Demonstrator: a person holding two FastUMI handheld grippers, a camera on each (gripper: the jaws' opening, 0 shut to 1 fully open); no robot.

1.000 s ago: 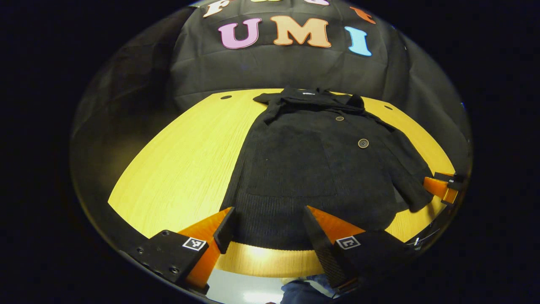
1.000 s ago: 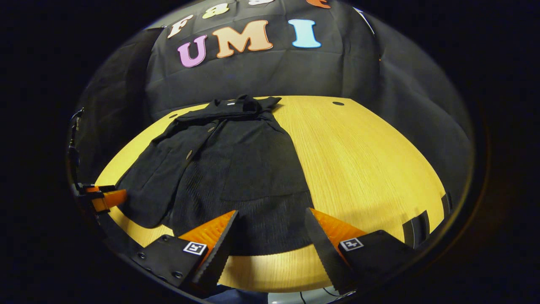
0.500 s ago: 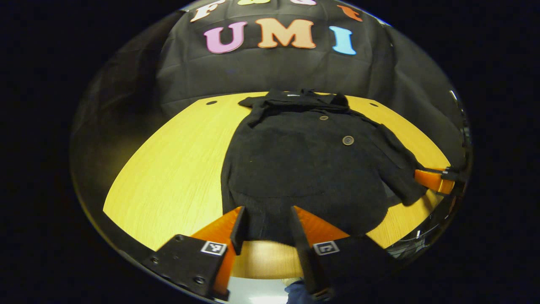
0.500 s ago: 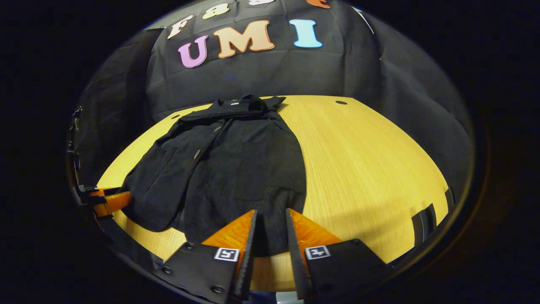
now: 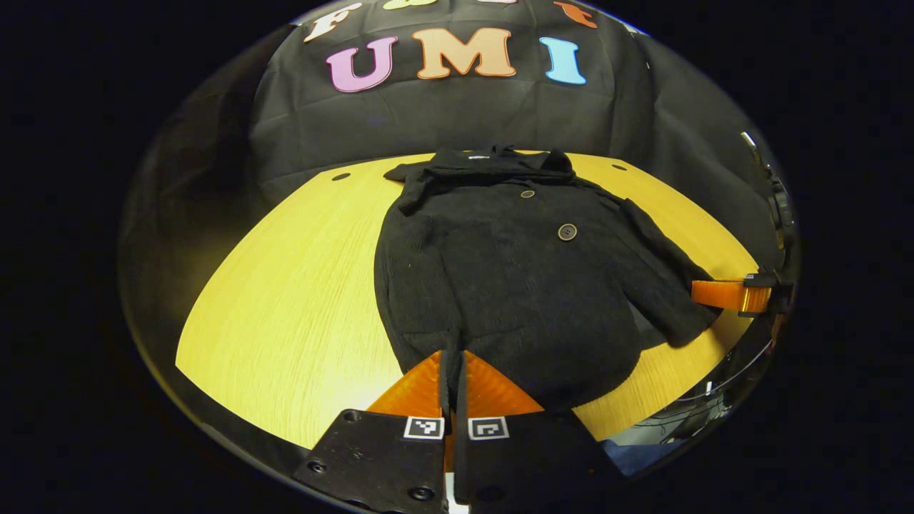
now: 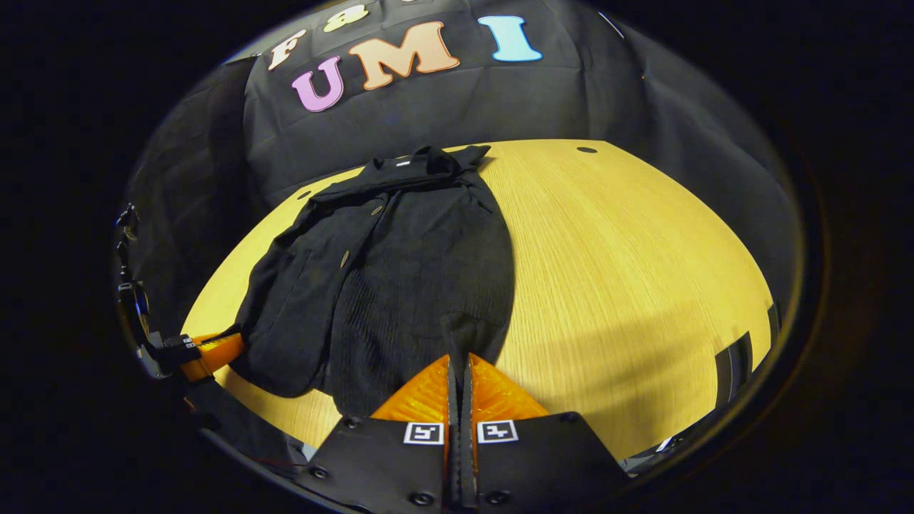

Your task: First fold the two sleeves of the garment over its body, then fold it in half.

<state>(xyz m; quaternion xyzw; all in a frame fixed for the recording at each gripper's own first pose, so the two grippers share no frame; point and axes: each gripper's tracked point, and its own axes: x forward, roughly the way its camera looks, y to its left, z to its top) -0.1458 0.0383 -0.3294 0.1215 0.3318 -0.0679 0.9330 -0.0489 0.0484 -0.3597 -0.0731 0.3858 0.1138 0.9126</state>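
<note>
A black buttoned garment [image 5: 514, 278] lies flat on the yellow wooden table [image 5: 285, 300], collar toward the far wall and hem toward me. My left gripper [image 5: 454, 360] is shut on the near hem at its left corner, with a fold of fabric pinched between the fingers. In the right gripper view the garment [image 6: 400, 271] lies left of centre, and my right gripper [image 6: 460, 360] is shut on a raised tuck of its hem. Each gripper also appears in the other's view: the right gripper [image 5: 728, 294] at the garment's right edge, the left gripper [image 6: 211, 351] at its lower left corner.
The black cloth wall [image 5: 457, 107] stands just behind the table. Bare tabletop [image 6: 628, 271] stretches to the right of the garment in the right gripper view. Small round holes [image 6: 587, 150] mark the table's far edge. The table's near edge runs just under both grippers.
Both grippers went from wide open around the hem to shut on it. The hem fabric has bunched up between the fingers and lifted slightly.
</note>
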